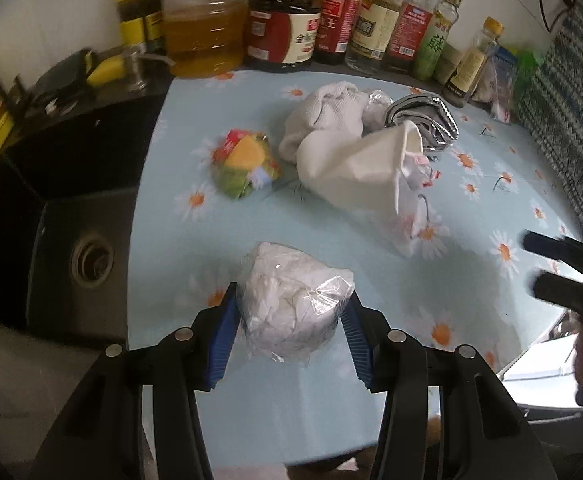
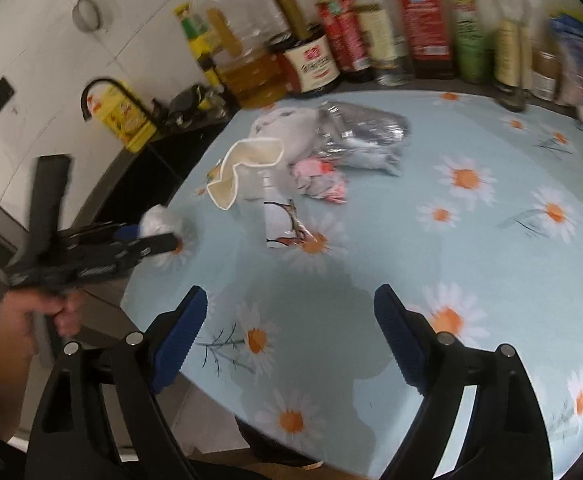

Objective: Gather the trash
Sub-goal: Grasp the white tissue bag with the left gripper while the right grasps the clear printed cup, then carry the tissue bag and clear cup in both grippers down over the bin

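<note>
Where the light-blue, daisy-printed table (image 1: 471,240) spreads across both views, flanked on one side by a dark sink basin (image 1: 63,232) with a round metal drain. Along the far edge, a row of glass and plastic condiment bottles (image 1: 331,20), among them a large clear jug of yellow oil (image 1: 203,28). Near the middle of the table, a heap of trash: a crumpled white cloth (image 1: 323,120), touching a folded cream paper bag (image 1: 363,168), with a crinkled silver foil wrapper (image 1: 427,120) just behind and small pink-printed scraps (image 2: 323,180) beside it. Apart from the heap, toward the sink, a colourful red, orange and green snack packet (image 1: 243,164).

Closest to the left wrist camera, a white crumpled tissue wad wrapped in clear plastic film (image 1: 291,304), clamped between the blue ribbed pads (image 1: 221,340) of the left hand-held gripper (image 1: 289,312), both pads pressed against its sides. Held by a hand (image 2: 39,316) at the table's edge.

Right hand-held gripper (image 2: 291,320) spread wide apart over bare table, nothing between the pads.
</note>
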The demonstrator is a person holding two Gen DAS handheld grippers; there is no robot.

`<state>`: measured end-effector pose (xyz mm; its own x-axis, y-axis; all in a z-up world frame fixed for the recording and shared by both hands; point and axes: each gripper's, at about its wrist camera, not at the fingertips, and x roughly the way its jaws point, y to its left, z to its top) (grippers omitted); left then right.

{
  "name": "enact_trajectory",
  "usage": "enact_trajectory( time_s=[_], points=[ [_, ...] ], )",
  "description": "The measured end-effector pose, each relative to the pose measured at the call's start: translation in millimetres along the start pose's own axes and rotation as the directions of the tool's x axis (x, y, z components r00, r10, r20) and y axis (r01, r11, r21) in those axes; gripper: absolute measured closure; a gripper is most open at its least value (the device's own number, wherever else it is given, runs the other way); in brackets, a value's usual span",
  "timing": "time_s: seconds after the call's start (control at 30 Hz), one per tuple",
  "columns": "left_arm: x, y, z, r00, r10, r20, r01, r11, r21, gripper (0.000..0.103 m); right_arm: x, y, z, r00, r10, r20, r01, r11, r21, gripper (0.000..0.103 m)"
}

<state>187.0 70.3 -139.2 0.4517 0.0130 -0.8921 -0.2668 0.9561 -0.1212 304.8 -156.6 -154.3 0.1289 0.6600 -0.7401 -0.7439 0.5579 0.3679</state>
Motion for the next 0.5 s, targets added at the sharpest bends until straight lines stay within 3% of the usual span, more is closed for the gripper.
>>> enact_trajectory(
  time_s=[0.3, 0.5],
  points=[
    [-29.3, 1.1, -49.7, 0.999, 0.040, 0.009, -0.039, 0.995, -0.090, 0.056, 76.1, 13.0, 30.2, 0.996, -0.041, -0.084, 0.028, 0.987, -0.159, 0.018],
    [-38.1, 10.1, -71.7, 0.998, 0.059, 0.006, -0.058, 0.985, -0.163, 0.056, 97.8, 16.0, 41.7, 0.994, -0.008, -0.106, -0.009, 0.987, -0.158, 0.018]
  ],
)
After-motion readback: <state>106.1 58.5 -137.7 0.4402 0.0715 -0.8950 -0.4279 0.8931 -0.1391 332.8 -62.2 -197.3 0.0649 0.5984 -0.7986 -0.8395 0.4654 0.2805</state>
